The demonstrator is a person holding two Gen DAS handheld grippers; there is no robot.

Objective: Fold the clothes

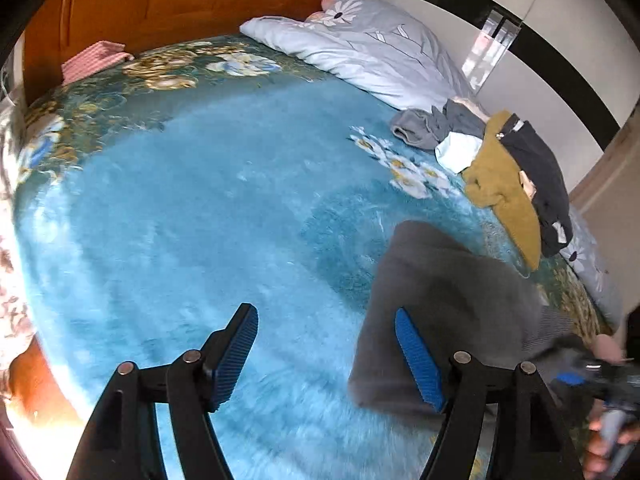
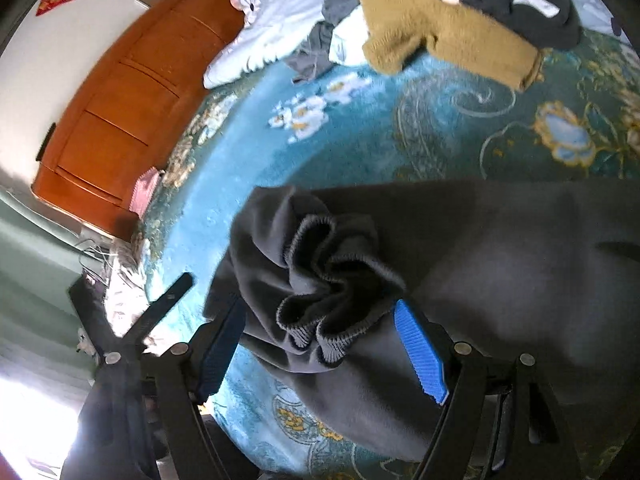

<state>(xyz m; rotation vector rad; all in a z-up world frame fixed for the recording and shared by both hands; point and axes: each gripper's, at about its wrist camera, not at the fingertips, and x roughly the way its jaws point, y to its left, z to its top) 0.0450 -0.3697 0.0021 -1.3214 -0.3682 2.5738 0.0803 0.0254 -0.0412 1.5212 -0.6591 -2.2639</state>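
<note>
A dark grey garment (image 1: 436, 292) lies on the blue floral blanket (image 1: 192, 208) of a bed. My left gripper (image 1: 328, 356) is open above the blanket, its right finger over the garment's left edge. In the right wrist view the grey garment (image 2: 500, 248) fills the foreground, with a bunched ribbed cuff (image 2: 332, 280) between the fingers. My right gripper (image 2: 320, 356) is open around that bunched cloth, not closed on it. The right gripper also shows, blurred, in the left wrist view (image 1: 600, 376).
A pile of clothes (image 1: 504, 168) with a mustard sweater (image 2: 448, 28) and black items lies at the far right of the bed. A pale quilt (image 1: 360, 48) lies at the head. A pink folded cloth (image 1: 94, 58) rests by the wooden headboard (image 1: 160, 4).
</note>
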